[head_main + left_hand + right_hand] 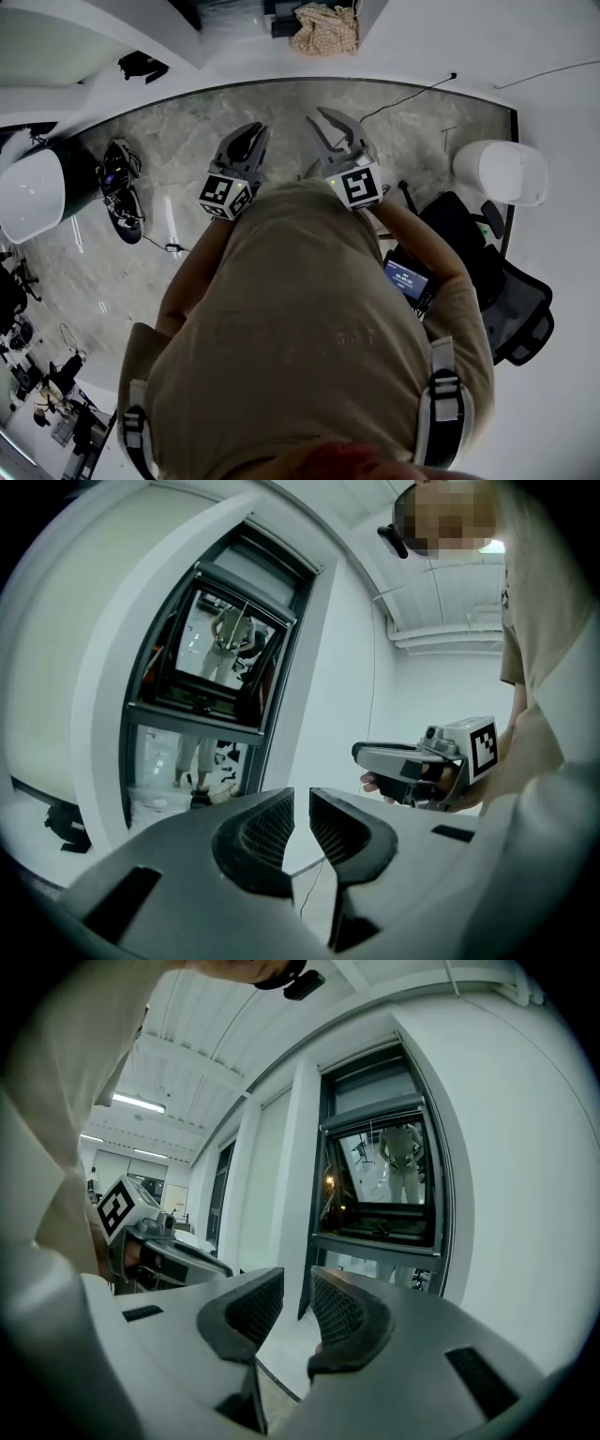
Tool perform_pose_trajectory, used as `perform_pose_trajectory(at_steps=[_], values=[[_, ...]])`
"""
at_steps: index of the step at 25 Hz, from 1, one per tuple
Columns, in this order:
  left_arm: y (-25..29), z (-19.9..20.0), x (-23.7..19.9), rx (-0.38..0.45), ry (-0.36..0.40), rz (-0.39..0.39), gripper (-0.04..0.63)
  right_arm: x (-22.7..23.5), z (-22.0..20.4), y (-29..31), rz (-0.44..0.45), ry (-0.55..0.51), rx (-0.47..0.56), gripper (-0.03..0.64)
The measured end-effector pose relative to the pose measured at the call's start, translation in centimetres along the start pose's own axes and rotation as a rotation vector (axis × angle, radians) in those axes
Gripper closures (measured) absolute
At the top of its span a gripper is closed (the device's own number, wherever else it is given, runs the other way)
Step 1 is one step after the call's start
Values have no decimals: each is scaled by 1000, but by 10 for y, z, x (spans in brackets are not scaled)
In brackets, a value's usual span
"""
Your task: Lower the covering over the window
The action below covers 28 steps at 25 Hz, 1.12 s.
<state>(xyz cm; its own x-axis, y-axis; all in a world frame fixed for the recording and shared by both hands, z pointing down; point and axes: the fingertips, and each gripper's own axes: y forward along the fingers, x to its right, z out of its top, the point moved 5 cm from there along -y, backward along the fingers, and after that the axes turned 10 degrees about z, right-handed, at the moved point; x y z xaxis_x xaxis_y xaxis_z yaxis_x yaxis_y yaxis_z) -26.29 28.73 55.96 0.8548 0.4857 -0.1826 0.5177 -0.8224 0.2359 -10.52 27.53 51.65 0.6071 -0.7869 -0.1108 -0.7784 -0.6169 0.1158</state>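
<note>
"Where's the window from you?"

"The window (216, 667) stands ahead of both grippers, well apart from them. Its panes look uncovered, though reflections muddy them."

"And your grippers?"

"My left gripper (302, 799) is narrowly parted and my right gripper (297, 1283) slightly wider. Both hold nothing."

- A grey marbled floor (309, 122) spreads out below, edged by white surfaces.
- A tall, dark-framed window (384, 1185) sits in a white wall (506, 1147); its glass carries reflections.
- The ceiling (216, 1044) is white and ribbed, and a strip light (139, 1102) glows along it.
- A black office chair (511, 300) stands at the head view's right, near a rounded white unit (502, 171).
- A thin black cable (412, 97) trails over the floor.
- A crumpled beige cloth (325, 28) lies at the top.
</note>
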Motion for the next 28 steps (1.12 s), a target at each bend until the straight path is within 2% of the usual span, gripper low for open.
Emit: perform_pose_trajectory(at_steps=[7, 13, 21, 24, 28], values=[[-49, 9, -83, -32, -26, -6, 572, -58, 24, 78, 31, -2, 22, 525], [-85, 6, -138, -67, 21, -38, 578, -111, 34, 126, 28, -5, 23, 525], [-113, -9, -171, -105, 44, -97, 580, -151, 29, 151, -11, 9, 10, 525], [-115, -10, -178, -110, 53, -90, 580, -158, 28, 156, -3, 2, -6, 525], [-110, -13, -177, -113, 23, -70, 580, -159, 30, 153, 17, -23, -20, 525]])
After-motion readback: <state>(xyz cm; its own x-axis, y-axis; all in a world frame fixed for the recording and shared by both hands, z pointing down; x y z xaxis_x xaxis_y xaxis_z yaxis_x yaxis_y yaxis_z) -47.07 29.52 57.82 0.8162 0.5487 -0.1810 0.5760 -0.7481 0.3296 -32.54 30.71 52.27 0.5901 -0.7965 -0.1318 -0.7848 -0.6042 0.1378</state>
